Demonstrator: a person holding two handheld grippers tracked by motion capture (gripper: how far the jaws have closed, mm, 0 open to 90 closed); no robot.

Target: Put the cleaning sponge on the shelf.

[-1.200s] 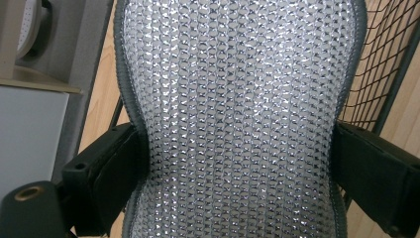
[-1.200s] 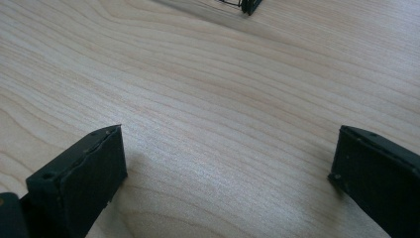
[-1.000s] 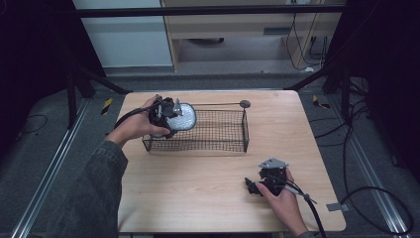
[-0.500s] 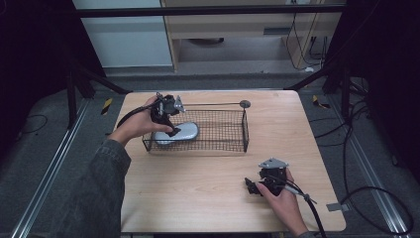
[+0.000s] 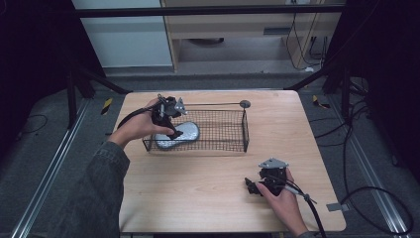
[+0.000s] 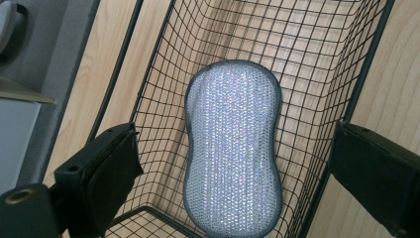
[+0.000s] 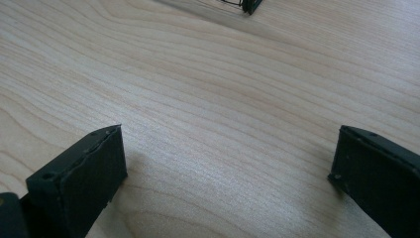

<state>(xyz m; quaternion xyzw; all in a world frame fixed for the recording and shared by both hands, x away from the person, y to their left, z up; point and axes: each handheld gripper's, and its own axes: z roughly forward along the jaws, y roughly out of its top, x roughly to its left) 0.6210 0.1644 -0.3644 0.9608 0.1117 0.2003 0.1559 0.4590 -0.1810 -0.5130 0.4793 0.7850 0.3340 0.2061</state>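
Dark surroundings are seen on all sides of a light wooden table, with grey flooring, metal rails and loose cables around it, and pale cabinet fronts beyond its far edge. Fine wood grain is shown across the bare table top in the right gripper view.

A black wire basket is placed near the far edge of the table, towards the far left corner, with a thin rod ending in a round knob along its far side. A scrubbing pad is laid flat on the floor of the basket, at its left end. The pad is shaped like a peanut, narrowed slightly at the middle, with a glittery silver-grey mesh face and a darker grey rim.

The left gripper is held over the left end of the basket, above the pad; its fingers are spread wide, with nothing pinched between them, and the pad is framed between them in the left gripper view. The right gripper is rested on the table near the near right corner, well apart from the basket, its fingers also spread over bare wood.
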